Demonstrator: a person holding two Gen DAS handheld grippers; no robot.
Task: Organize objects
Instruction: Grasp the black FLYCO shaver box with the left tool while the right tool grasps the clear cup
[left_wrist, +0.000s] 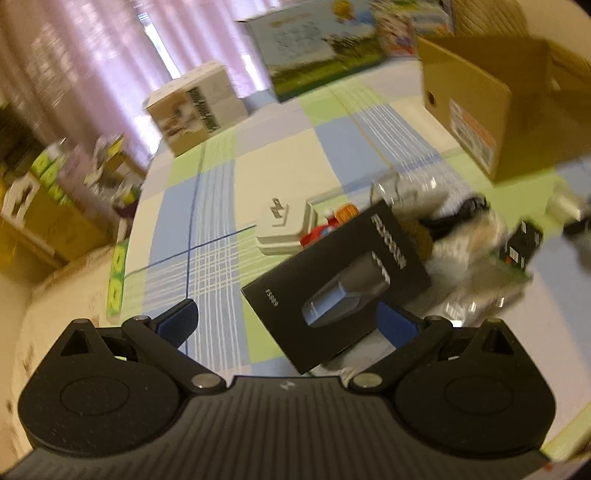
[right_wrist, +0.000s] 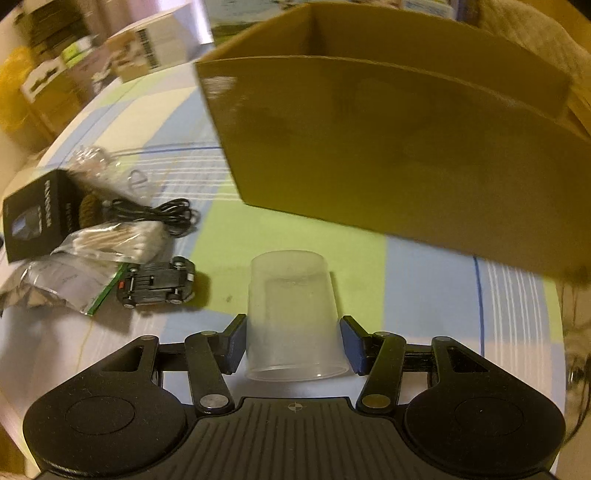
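Observation:
My right gripper (right_wrist: 293, 343) is shut on a clear plastic cup (right_wrist: 291, 295), whose closed end points away from me, just above the checked cloth (right_wrist: 424, 280). A big open cardboard box (right_wrist: 388, 140) stands right behind it. In the left wrist view my left gripper (left_wrist: 290, 323) is open and wide. A tilted black shaver box (left_wrist: 332, 288) lies between its fingers and covers the tip of the right finger. That shaver box (right_wrist: 37, 218) leans on a pile of small items. The cardboard box (left_wrist: 480, 110) shows at the upper right.
The pile holds a bag of cotton swabs (right_wrist: 114, 236), a black cable (right_wrist: 162, 214), a foil packet (right_wrist: 48, 280) and a black toy car (right_wrist: 157, 282). A white case (left_wrist: 280, 229) and a red item (left_wrist: 321, 230) lie behind the shaver box. Printed cartons (left_wrist: 195, 107) stand at the far edge.

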